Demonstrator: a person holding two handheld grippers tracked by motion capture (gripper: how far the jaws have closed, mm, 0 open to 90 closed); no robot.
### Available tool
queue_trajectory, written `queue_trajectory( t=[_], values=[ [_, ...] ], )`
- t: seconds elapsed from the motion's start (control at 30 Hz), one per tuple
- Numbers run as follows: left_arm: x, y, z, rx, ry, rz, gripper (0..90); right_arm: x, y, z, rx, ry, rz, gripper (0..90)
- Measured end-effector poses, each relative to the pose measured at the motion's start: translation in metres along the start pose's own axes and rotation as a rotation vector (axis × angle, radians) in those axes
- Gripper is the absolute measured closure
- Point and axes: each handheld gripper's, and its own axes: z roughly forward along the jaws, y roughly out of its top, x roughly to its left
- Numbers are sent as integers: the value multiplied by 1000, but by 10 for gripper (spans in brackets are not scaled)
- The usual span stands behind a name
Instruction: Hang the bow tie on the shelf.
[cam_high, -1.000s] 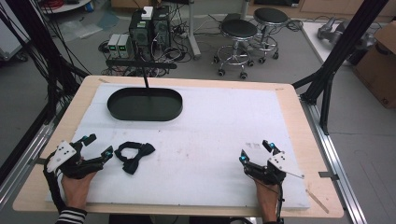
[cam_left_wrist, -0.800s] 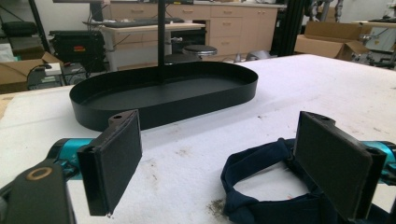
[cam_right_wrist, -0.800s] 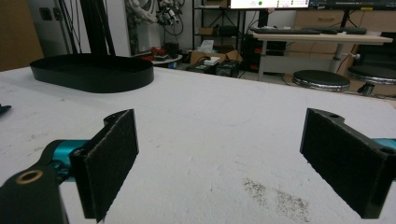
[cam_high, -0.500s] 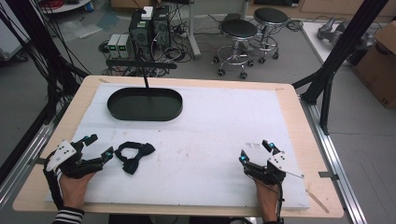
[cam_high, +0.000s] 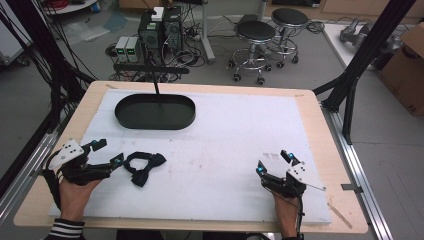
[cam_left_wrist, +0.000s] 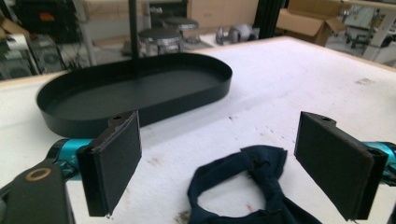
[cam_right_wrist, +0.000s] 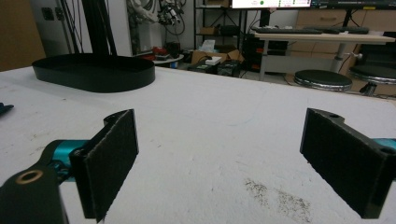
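A dark navy bow tie (cam_high: 144, 166) lies on the white mat near the front left; in the left gripper view the bow tie (cam_left_wrist: 247, 186) sits just ahead of the jaws. My left gripper (cam_high: 108, 153) is open, its jaws wide apart and pointed at the bow tie, close beside it. A black oval tray (cam_high: 155, 111) rests empty at the back left, also seen as the tray (cam_left_wrist: 135, 93) beyond the bow tie. My right gripper (cam_high: 273, 164) stands open at the front right with nothing between its jaws.
A black pole (cam_high: 155, 82) rises behind the tray. The white mat (cam_high: 240, 135) covers most of the wooden table (cam_high: 325, 130). Stools (cam_high: 257, 35) and computer boxes (cam_high: 157, 25) stand on the floor beyond the far edge.
My left gripper has edged slightly toward the bow tie. The right gripper has stayed in place.
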Motion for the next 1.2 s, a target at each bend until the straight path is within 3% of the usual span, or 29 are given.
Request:
queue_trajectory(
  t=[0.03,0.1,0.13,0.23,0.4,0.5,0.6,0.8,1.0,1.2],
  values=[
    [0,0,0,0,0,0,154,0,0,0,0,0,0,104],
    [-4,5,4,62,-12,4,154,0,0,0,0,-1,1,104],
    [-4,5,4,62,-12,4,154,0,0,0,0,-1,1,104],
    [-9,11,10,170,-23,3,155,1,0,0,-2,-5,-1,104],
    [-16,20,16,251,-38,24,156,0,0,0,-2,-6,-1,105],
    [-19,23,18,272,-46,32,159,1,0,0,-3,-7,-2,104],
    [-25,27,23,334,-56,45,160,0,0,0,-4,-5,-1,105],
    [-31,27,30,378,-53,56,194,-1,0,-1,-9,-5,3,104],
    [-42,24,41,456,-69,103,218,-1,0,-1,-10,-6,4,104],
    [-50,22,49,495,-83,110,239,-1,0,-1,-10,-4,16,105]
  ],
)
